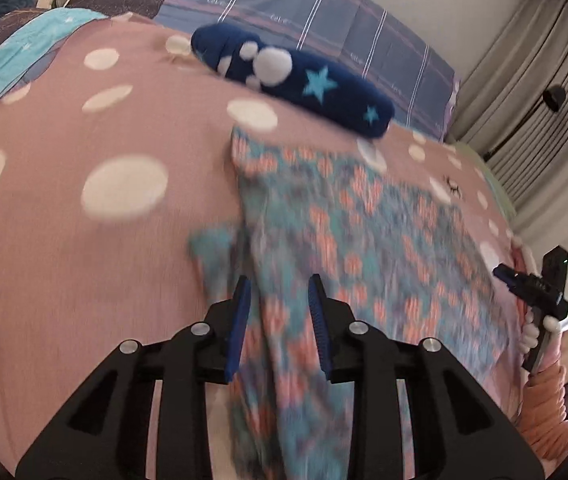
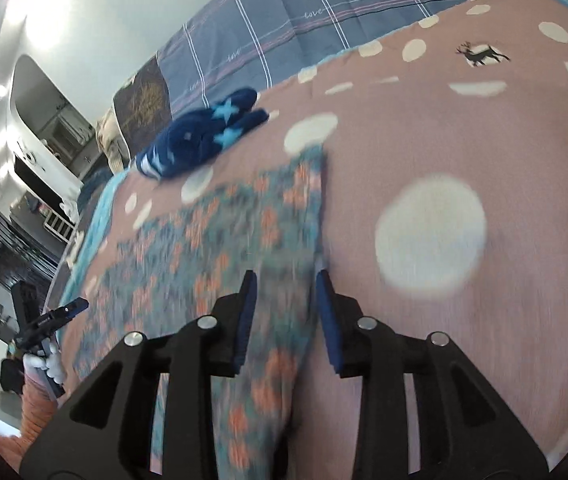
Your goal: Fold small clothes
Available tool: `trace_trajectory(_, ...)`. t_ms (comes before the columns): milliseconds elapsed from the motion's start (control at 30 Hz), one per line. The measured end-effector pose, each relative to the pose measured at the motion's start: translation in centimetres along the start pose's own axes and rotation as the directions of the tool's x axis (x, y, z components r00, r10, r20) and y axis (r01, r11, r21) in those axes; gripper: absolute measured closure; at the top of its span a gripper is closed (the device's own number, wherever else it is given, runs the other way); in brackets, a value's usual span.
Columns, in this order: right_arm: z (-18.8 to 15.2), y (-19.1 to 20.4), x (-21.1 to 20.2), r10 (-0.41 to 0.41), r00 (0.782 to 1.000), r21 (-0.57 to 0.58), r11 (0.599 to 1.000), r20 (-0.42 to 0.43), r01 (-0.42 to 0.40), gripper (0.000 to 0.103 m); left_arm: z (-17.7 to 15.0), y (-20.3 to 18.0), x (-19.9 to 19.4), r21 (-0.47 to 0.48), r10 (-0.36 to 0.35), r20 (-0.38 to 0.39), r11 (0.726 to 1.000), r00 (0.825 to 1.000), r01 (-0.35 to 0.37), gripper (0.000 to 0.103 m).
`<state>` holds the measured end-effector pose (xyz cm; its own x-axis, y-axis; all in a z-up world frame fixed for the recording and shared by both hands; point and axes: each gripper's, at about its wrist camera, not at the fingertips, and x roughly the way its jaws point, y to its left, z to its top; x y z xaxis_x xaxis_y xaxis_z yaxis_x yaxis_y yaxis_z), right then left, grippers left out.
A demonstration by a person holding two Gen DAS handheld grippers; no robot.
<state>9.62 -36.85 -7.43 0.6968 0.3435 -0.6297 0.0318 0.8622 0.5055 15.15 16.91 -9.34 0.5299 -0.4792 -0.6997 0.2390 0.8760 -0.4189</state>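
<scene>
Left gripper [image 1: 279,292] stands with its blue ribbed pads apart, the patterned garment [image 1: 364,240] running between them; motion blur smears the teal-and-coral print, so whether the pads touch cloth is unclear; right gripper [image 2: 286,290] is likewise parted over the garment's edge toward 6 o'clock; the soft navy star socks [image 1: 296,80] lie at 12 o'clock on the pink dotted bedspread [image 1: 83,240]; only the right view shows a mirror [image 2: 43,112] at 9 o'clock.
</scene>
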Motion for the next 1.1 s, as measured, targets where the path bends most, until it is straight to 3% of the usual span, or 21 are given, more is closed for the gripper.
trace_trajectory(100,-2.3,-0.3,-1.2,0.016,1.0,0.038,0.999,0.01,-0.016,0.07,-1.8,0.0,-0.3,0.008,0.013,-0.008,1.0,1.0,-0.013,0.073)
trace_trajectory(133,-2.9,-0.3,-1.5,0.021,1.0,0.049,0.999,0.013,-0.022,0.07,-2.1,0.0,-0.4,0.007,0.014,-0.008,1.0,1.0,-0.014,0.082)
trace_trajectory(167,-3.6,-0.2,-1.9,0.025,1.0,0.057,0.998,0.017,-0.026,0.07,-2.3,-0.1,-0.5,0.005,0.025,-0.007,1.0,1.0,-0.025,0.101)
trace_trajectory(200,-4.1,0.0,-2.2,0.023,1.0,0.059,0.998,0.021,-0.024,0.07,-2.4,0.0,-0.9,-0.002,0.024,0.007,1.0,1.0,-0.024,0.102)
trace_trajectory(300,-5.0,0.5,-3.3,0.005,0.999,0.057,0.998,0.039,-0.007,0.07,-2.6,-0.6,-4.3,-0.002,-0.003,0.124,1.0,0.992,0.003,0.102)
trace_trajectory(367,-5.6,0.8,-4.5,0.013,0.998,0.062,0.998,0.062,-0.017,0.069,-3.2,-1.2,-5.9,0.028,-0.023,0.15,0.999,0.988,0.019,0.102)
trace_trajectory(533,-6.9,0.4,-6.0,0.009,0.996,0.084,0.996,0.087,-0.017,0.064,-5.6,0.6,-4.3,-0.025,0.082,0.078,0.996,0.994,-0.08,0.097)
trace_trajectory(633,-8.5,-0.2,-5.8,0.01,0.998,0.119,0.993,0.059,-0.017,0.064,-7.1,1.7,-4.0,-0.11,0.017,0.064,0.994,0.998,-0.01,0.087)
trace_trajectory(700,-9.3,-0.2,-5.6,0.005,0.999,0.123,0.992,0.041,-0.01,0.064,-7.9,1.2,-4.0,-0.105,0.001,0.072,0.994,0.997,0.007,0.076)
trace_trajectory(867,-11.2,-0.1,-5.0,0.056,0.998,0.133,0.99,-0.011,-0.054,0.063,-8.1,0.5,-2.9,-0.058,0.075,0.061,0.996,0.995,-0.072,0.075)
trace_trajectory(900,-11.4,0.1,-4.7,0.051,0.999,0.126,0.991,-0.014,-0.049,0.065,-8.0,0.3,-2.7,-0.052,0.089,0.058,0.995,0.994,-0.086,0.075)
trace_trajectory(933,-11.5,0.2,-4.7,0.044,0.999,0.12,0.992,-0.012,-0.043,0.089,-7.9,0.2,-2.6,-0.049,0.096,0.056,0.994,0.994,-0.094,0.075)
trace_trajectory(967,-11.5,0.5,-4.7,0.048,0.999,0.106,0.993,-0.011,-0.046,0.098,-7.8,0.0,-2.7,-0.041,0.11,0.057,0.993,0.992,-0.108,0.075)
trace_trajectory(1033,-11.5,1.4,-5.7,0.035,0.999,0.065,0.997,0.005,-0.036,0.099,-7.9,-0.2,-2.9,-0.022,0.13,0.057,0.991,0.99,-0.129,0.075)
trace_trajectory(1100,-11.4,2.2,-6.5,-0.046,0.999,-0.004,0.999,-0.015,0.045,0.101,-7.8,-0.2,-3.2,-0.018,0.15,0.058,0.989,0.987,-0.149,0.075)
